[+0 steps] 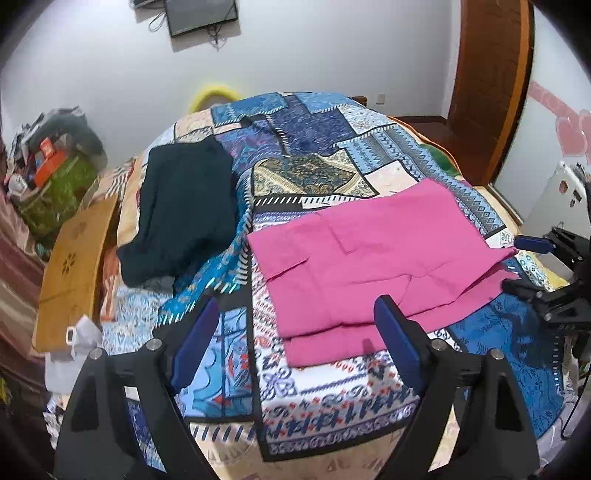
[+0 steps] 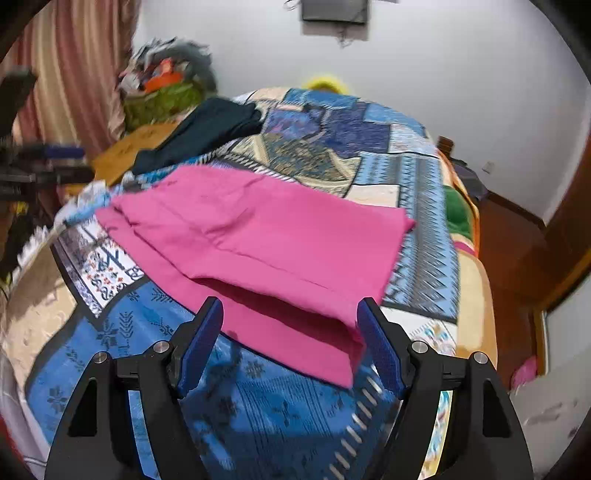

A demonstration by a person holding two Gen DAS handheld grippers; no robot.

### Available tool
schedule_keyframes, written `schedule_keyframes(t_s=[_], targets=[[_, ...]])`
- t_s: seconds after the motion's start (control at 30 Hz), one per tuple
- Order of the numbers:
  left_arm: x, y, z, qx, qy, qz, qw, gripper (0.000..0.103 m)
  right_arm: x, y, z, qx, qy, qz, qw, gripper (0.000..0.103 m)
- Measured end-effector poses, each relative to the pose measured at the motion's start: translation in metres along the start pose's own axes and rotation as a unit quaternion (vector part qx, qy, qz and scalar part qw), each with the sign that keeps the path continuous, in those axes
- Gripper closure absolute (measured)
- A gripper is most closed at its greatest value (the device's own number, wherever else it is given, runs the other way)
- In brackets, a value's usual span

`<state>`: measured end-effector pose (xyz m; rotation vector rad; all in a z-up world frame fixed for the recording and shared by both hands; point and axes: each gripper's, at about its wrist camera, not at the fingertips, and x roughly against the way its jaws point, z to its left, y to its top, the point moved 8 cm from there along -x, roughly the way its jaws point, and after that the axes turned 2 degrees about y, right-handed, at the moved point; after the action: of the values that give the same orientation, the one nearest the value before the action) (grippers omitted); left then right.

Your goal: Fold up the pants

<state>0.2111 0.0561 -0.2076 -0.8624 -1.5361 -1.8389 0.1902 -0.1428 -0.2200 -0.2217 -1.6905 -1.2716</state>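
Pink pants lie folded in layers on a patchwork bedspread. My left gripper is open over their near left corner, blue pads wide apart and not pressing the cloth. In the right wrist view the pink pants stretch away from my right gripper, which is open, and the near folded edge lies loose between its fingers. The right gripper also shows at the right edge of the left wrist view, beside the pants' far right corner. A dark folded garment rests on the bed's left side.
A wooden board leans at the bed's left edge, with a pile of clutter behind it. A brown door stands at the back right. A white cabinet is to the right, and a screen hangs on the wall.
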Motion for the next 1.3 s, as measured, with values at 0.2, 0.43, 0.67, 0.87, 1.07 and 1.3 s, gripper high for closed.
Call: schedule_keyframes(t_s=[0.2,0.43,0.67,0.87,1.07,1.3], targets=[[-0.027,0.003,-0.028,-0.033,-0.014,0.028,0.9990,0.017,-0.028,0.006,0.013,0.068,-0.011,0.035,0.997,0.032],[-0.047,-0.002,-0.055,-0.068,-0.019,0.038,0.9968,0.017,-0.045,0.012,0.024,0.088,0.021,0.048,0.995,0.062],[-0.055,-0.015,-0.079,-0.114,-0.034,0.057,0.9913,0.018,-0.043,0.020,0.028,0.036,0.068,0.024,0.997,0.095],[-0.061,-0.013,-0.091,-0.137,-0.019,0.052,0.9890,0.045,-0.038,0.026,0.023,-0.007,0.074,0.002,0.997,0.098],[-0.056,-0.005,-0.097,-0.155,0.000,0.031,0.9874,0.092,-0.031,0.027,0.024,-0.015,0.079,-0.010,0.997,0.099],[-0.040,-0.011,-0.099,-0.162,-0.012,0.023,0.9865,0.095,-0.018,0.024,0.027,-0.011,0.085,-0.018,0.996,0.099]])
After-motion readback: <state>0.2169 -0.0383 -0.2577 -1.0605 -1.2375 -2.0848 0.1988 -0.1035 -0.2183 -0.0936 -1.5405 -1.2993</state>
